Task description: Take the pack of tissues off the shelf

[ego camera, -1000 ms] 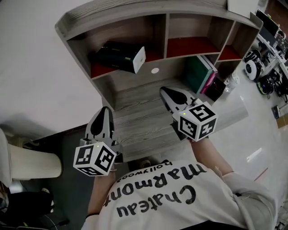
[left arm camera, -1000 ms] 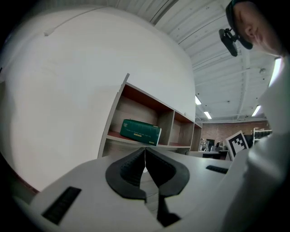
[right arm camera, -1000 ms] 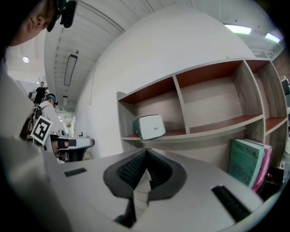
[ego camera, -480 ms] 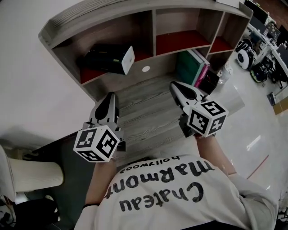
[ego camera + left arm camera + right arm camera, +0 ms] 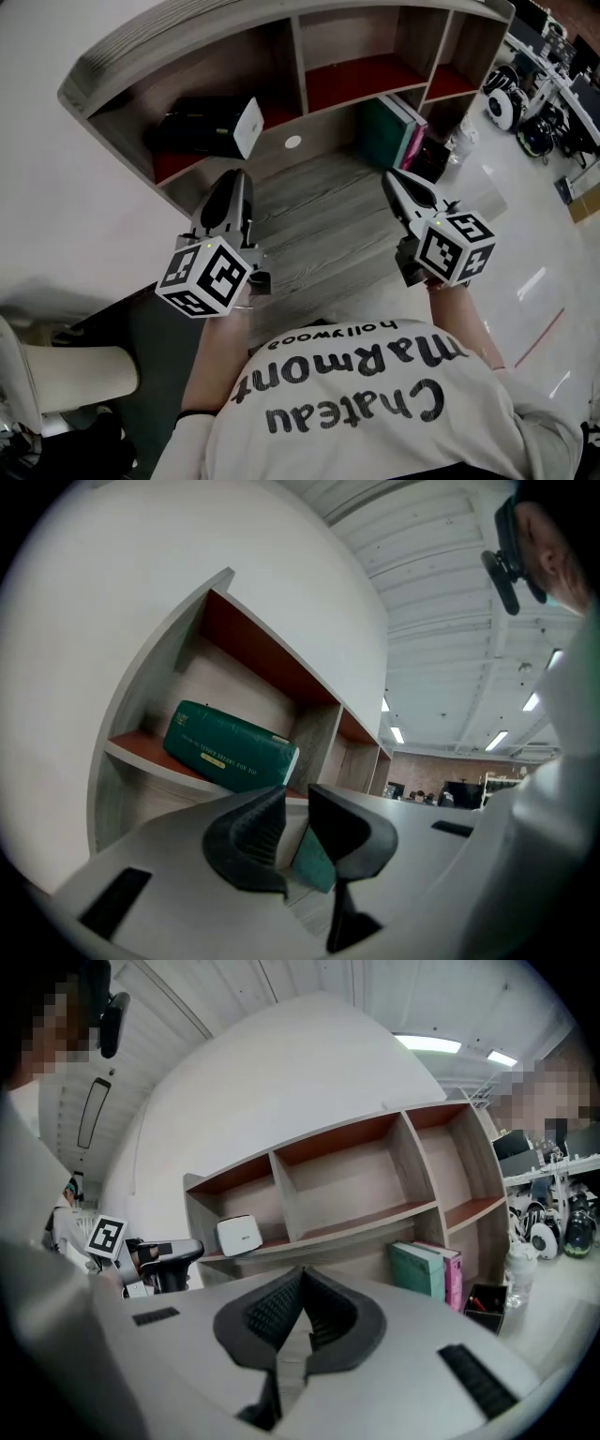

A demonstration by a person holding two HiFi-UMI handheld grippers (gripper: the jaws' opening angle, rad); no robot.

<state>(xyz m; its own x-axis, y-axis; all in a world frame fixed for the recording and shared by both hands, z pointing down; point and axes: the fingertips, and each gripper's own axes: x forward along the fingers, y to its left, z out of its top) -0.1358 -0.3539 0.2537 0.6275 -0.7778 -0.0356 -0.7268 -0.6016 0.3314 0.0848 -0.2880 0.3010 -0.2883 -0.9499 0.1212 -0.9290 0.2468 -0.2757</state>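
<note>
The pack of tissues (image 5: 192,129), dark green with a white end, lies on its side in the left compartment of the desk shelf (image 5: 281,42). In the left gripper view the pack (image 5: 225,747) is ahead and a little left of the jaws. My left gripper (image 5: 236,176) hangs over the desk just below that compartment, well short of the pack. Its jaws (image 5: 296,803) have just been opening and stand a narrow gap apart with nothing between them. My right gripper (image 5: 394,175) is shut and empty (image 5: 302,1274), held over the desk's right part.
Teal and pink books (image 5: 398,131) stand under the shelf's right side, with a black pen holder (image 5: 429,161) beside them. The grey wood desk (image 5: 319,216) lies between the grippers. A pale chair (image 5: 66,370) is at lower left. The middle and right compartments hold nothing.
Both grippers have moved forward toward the shelf; the left now lies right under the tissue compartment. The right gripper has drifted to the right. The camera has swung, shifting the shelf leftward.
</note>
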